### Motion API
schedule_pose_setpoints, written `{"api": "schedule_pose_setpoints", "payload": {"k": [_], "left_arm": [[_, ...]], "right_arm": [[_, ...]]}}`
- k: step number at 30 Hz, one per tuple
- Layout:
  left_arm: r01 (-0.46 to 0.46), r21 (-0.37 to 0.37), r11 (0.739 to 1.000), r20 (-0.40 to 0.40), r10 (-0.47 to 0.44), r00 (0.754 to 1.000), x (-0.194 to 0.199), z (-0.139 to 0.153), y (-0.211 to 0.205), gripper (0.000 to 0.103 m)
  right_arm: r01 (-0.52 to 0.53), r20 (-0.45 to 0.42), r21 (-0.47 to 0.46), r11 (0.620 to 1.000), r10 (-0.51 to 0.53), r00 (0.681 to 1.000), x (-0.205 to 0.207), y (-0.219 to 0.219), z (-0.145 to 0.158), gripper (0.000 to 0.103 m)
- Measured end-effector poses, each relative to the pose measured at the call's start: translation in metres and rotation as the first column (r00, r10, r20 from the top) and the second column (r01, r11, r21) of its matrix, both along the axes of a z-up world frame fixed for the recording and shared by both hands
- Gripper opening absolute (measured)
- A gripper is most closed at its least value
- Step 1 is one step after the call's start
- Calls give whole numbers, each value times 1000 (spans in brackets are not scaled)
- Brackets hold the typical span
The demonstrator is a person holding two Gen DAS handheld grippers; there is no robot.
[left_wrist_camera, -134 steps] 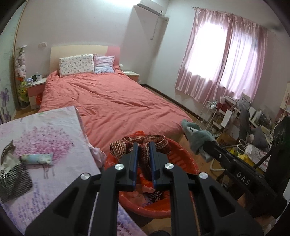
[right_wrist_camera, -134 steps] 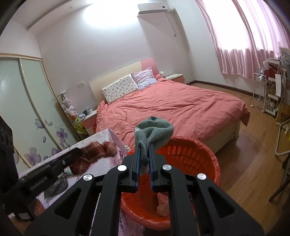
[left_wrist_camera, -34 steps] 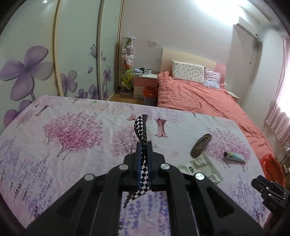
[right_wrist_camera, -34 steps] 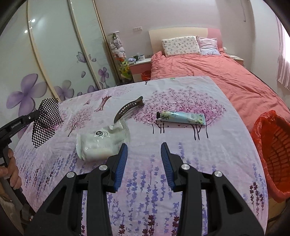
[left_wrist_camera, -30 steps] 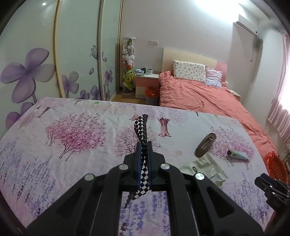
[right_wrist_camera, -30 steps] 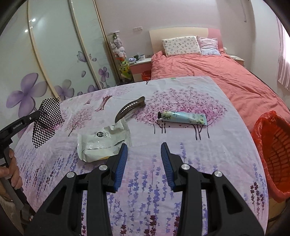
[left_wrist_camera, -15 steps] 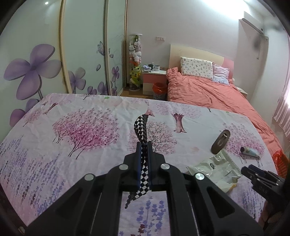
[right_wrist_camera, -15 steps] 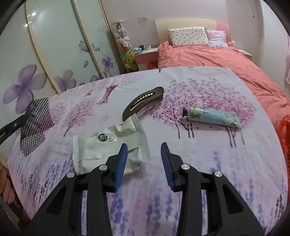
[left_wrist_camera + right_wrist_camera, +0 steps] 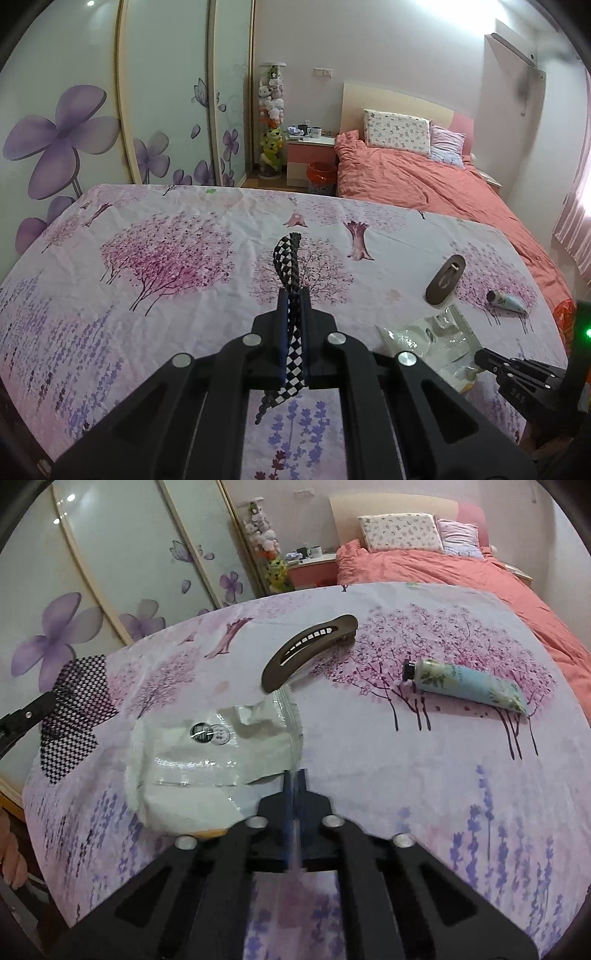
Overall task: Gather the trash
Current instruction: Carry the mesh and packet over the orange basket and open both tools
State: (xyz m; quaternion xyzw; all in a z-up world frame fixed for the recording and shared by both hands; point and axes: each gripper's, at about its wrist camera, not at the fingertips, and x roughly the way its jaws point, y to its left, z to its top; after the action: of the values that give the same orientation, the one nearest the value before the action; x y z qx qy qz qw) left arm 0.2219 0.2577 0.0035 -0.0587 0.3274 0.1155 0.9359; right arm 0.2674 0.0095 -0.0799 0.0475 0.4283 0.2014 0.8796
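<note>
My left gripper (image 9: 293, 295) is shut on a black-and-white checkered wrapper (image 9: 290, 258) and holds it above the flowered tablecloth (image 9: 166, 258). The same wrapper shows at the left of the right wrist view (image 9: 74, 712). My right gripper (image 9: 294, 775) is shut at the near right edge of a crumpled white plastic wrapper (image 9: 207, 760) that lies on the tablecloth; the fingers look blurred. That white wrapper also shows in the left wrist view (image 9: 432, 339), with the right gripper (image 9: 484, 360) at its near edge.
A brown hair clip (image 9: 310, 650) and a blue hand-cream tube (image 9: 465, 685) lie beyond the white wrapper. A red basket's rim (image 9: 563, 317) shows past the table's right edge. A bed with a coral cover (image 9: 424, 184) stands behind.
My right gripper moved down and forward to the white wrapper and went from open to shut at its edge. My left gripper kept hold of the checkered wrapper and shifted slightly.
</note>
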Motion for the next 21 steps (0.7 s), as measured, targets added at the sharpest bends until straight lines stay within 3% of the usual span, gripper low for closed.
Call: {"api": "schedule_pose_setpoints", "payload": {"k": [10, 21], "left_arm": [[43, 8, 999, 14, -43, 999, -8, 10, -25, 7], [158, -12, 987, 55, -157, 986, -8, 30, -84, 7]], "right_arm": [[124, 125, 0, 992, -123, 984, -27, -53, 38, 1], [301, 309, 27, 953, -294, 904, -61, -131, 101, 1]]}}
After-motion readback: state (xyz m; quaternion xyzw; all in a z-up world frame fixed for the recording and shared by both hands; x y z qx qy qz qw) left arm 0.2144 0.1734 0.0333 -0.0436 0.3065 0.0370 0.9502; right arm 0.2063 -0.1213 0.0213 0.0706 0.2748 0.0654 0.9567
